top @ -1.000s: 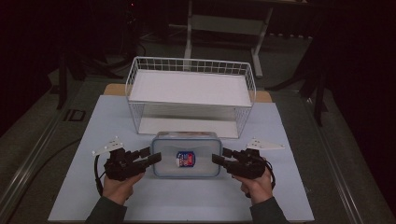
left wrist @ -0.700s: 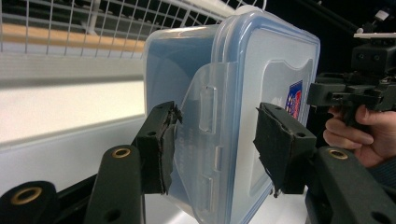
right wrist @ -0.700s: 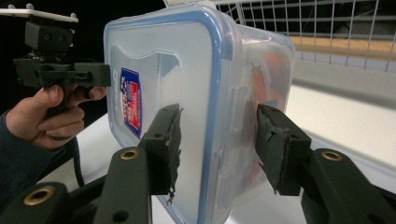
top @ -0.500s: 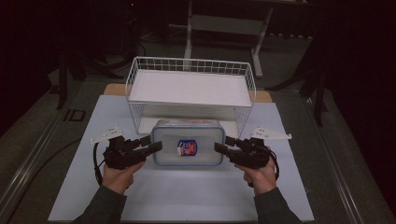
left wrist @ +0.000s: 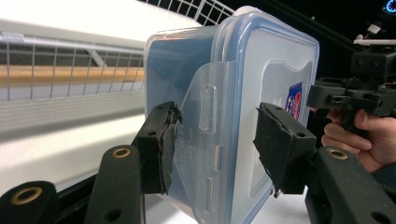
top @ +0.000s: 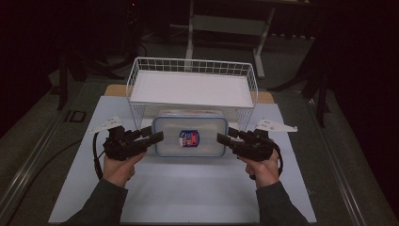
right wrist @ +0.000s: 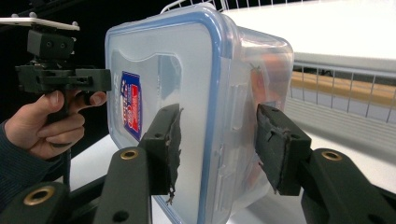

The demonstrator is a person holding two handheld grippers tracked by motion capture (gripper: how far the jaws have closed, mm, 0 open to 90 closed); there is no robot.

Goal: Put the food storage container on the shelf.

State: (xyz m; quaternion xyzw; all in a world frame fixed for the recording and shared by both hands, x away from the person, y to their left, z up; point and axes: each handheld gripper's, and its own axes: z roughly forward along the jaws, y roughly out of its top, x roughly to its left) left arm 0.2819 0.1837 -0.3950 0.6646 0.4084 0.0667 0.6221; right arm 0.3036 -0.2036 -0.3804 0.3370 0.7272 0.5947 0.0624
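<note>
While both tongs, left (top: 157, 137) & right (top: 222, 138), clamp the box (top: 190, 136) ends, we've got it off the desk (top: 188, 188), just before the basket (top: 193, 66); setting it inside is left.

The place reads as a lab or recording studio set up for handling trials, not a home. A white sheet-covered tabletop (top: 188, 188) with a bare wooden strip along its far edge stands lit while everything around it is dark. Beyond its far edge stands a grey metal-legged workbench frame (top: 226, 23). Dark stand legs (top: 66, 70) rise off the tabletop's far left corner, and a black cable (top: 42, 165) trails over grey flooring beside its left edge.
</note>
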